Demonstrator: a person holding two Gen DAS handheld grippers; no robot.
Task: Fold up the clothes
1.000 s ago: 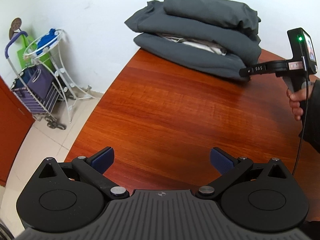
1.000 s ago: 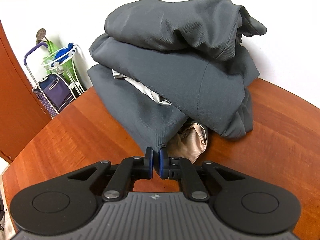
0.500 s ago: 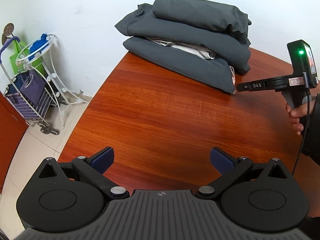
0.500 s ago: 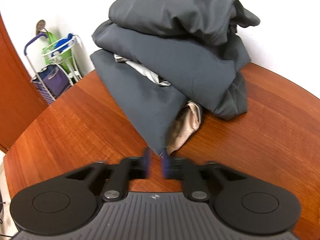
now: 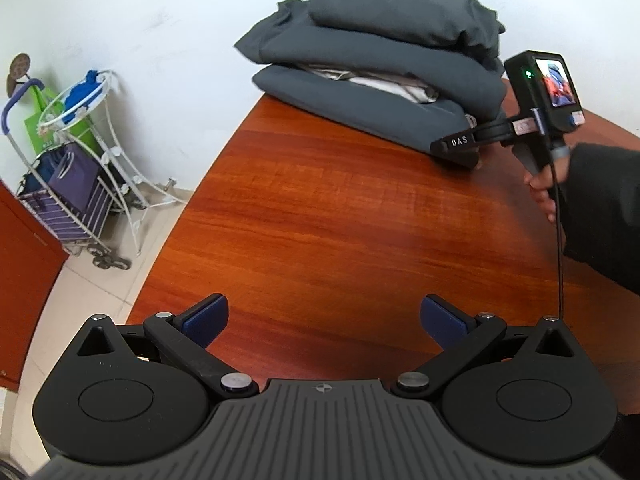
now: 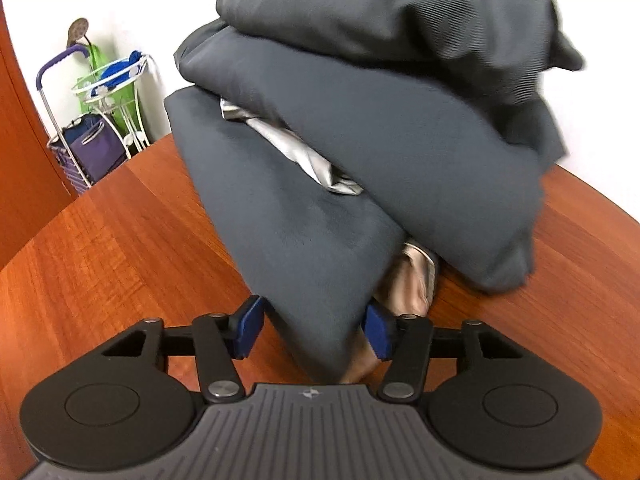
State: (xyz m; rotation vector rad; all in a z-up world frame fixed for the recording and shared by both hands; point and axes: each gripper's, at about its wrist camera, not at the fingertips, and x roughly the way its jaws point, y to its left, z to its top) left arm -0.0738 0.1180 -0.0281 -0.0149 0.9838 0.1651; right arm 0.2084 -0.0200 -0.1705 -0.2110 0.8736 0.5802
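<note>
Our right tool (image 6: pixel 312 330) is opening around the lowest grey garment's (image 6: pixel 288 216) corner (pads apparently not pressing); our left tool (image 5: pixel 324 320) gapes empty over the worktop (image 5: pixel 340 208).

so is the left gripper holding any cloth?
No. The left gripper has its fingers wide apart over bare table, with the stack of clothes lying well beyond them.

Right tool (image 6: pixel 312 330) now opening, lower, astride bottom garment's corner (image 6: pixel 316 312).
</note>
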